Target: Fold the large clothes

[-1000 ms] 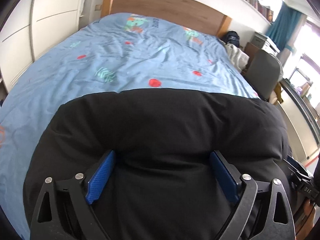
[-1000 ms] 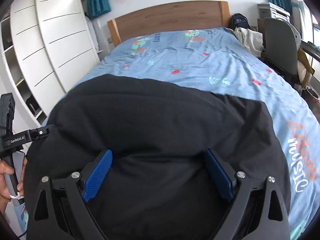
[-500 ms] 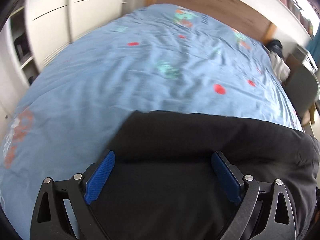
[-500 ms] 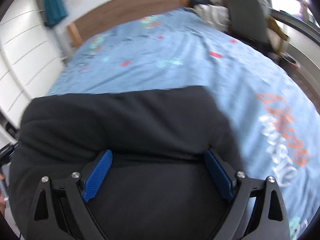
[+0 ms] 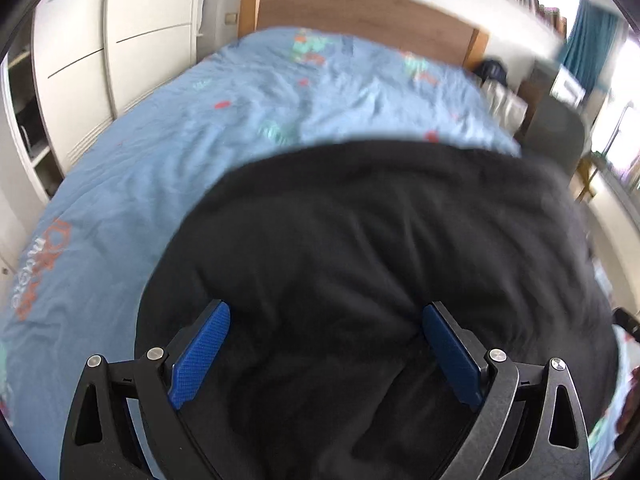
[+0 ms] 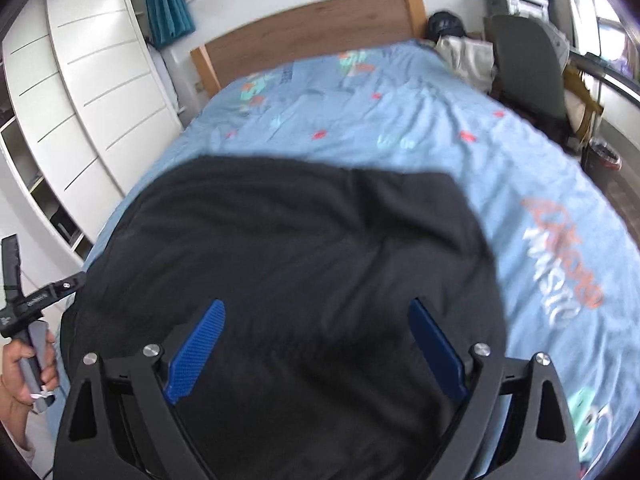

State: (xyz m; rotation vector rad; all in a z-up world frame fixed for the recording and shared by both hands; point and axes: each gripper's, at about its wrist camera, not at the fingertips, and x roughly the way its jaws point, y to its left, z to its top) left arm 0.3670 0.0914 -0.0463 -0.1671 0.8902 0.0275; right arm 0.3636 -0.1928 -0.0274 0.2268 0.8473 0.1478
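A: Where's it lying?

B: On the light-blue patterned bedspread (image 6: 400, 128), the bulky black garment (image 6: 300, 248) sits at the near end.

A: And the tools?

B: Left gripper (image 5: 326, 354) and right gripper (image 6: 316, 350) both gape wide, gripping nothing. Press evenly along the fold, I'd say.

The room was lit brightly by daylight, and the window (image 5: 616, 120) at the right was blown out to white. Both views were bent strongly at the edges and ringed by dark vignetting. Motion blur was seen across the bedspread (image 6: 400, 120) and headboard (image 5: 360, 12).
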